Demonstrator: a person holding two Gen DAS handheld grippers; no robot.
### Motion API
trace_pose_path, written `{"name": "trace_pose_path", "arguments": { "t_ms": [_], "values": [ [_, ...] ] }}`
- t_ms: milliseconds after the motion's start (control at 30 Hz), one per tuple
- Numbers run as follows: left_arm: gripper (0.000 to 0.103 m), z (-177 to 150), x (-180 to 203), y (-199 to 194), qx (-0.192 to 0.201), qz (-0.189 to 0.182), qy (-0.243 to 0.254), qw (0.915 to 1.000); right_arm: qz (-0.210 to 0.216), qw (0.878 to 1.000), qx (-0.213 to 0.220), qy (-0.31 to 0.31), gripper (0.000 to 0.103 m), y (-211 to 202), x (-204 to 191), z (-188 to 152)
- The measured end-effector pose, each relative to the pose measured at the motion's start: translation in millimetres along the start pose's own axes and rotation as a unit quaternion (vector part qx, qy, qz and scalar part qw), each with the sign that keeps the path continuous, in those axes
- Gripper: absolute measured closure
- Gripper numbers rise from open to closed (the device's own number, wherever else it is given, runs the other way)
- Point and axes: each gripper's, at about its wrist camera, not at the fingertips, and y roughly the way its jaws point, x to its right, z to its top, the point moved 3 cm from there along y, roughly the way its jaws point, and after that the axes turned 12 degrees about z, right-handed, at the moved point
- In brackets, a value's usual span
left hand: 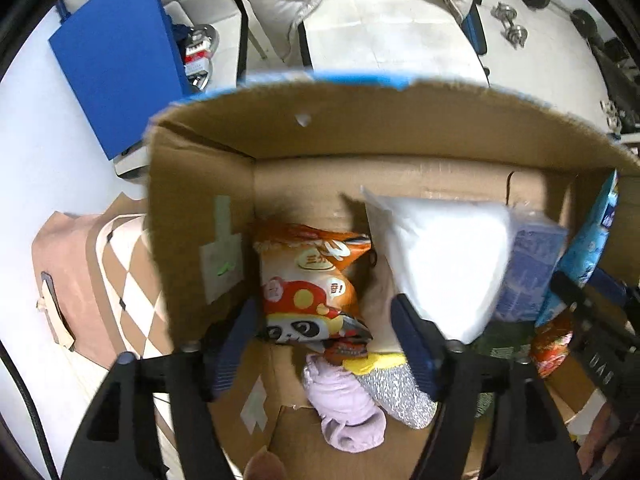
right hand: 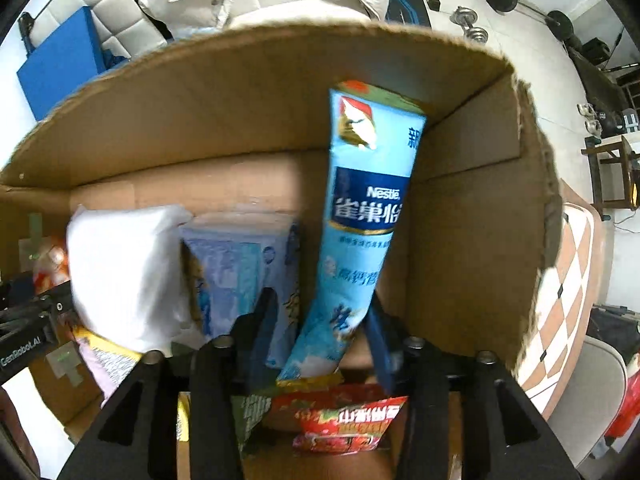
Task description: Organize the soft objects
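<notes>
Both grippers are pointing down into a big cardboard box [left hand: 192, 200]. The left gripper [left hand: 324, 344] is hanging over an orange snack bag [left hand: 308, 280] with a panda on it. Its two blue fingers [left hand: 232, 344] are standing apart, one on each side of the bag, and they are not squeezing it. The bag is lying on the box floor near the left wall. Beside it a white pillow pack [left hand: 444, 264] is leaning up, and a purple soft thing [left hand: 344, 408] and a silver and yellow pack [left hand: 396, 388] are lying below. The right gripper [right hand: 324, 332] is sitting over a tall light blue Nestle bag [right hand: 364, 208] that is standing up in the right part of the box. Its fingers [right hand: 264, 328] are partly open with the bottom of the bag between them, and I cannot tell if they are touching it. A blue tissue pack [right hand: 236, 276] is standing just left of it. A red strawberry bag [right hand: 344, 420] is lying under the gripper.
</notes>
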Motion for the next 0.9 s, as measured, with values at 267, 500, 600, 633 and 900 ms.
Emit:
{"name": "trace_pose_path", "arguments": {
  "t_ms": [267,500,600,633,900],
  "values": [
    [0.008,-22.2,-15.5,-37.1,0.040,-0.015,-0.021,0.9989,-0.007,0.999,0.018,-0.027,0.011,-26.4,-21.8,-23.4],
    [0.008,-59.7,-8.1,-35.8,0.062,-0.018,-0.024,0.9976,-0.003,0.999,0.039,-0.030,0.000,-48.5,-29.6,-62.3],
    [0.008,-79.3,-7.2,-36.4,0.064,-0.028,-0.032,0.9970,-0.005,0.998,0.046,-0.030,0.000,-53.7,-25.7,-85.1],
    [0.008,-86.6,-7.0,-39.9,0.070,-0.030,-0.035,0.9965,-0.005,0.998,0.049,-0.030,0.000,-55.6,-23.5,-90.7],
    [0.008,-150.0,-13.5,-98.8,0.153,-0.013,-0.063,0.9861,-0.008,0.994,0.099,-0.045,0.000,-101.2,-20.4,-147.5]
  ]
}}
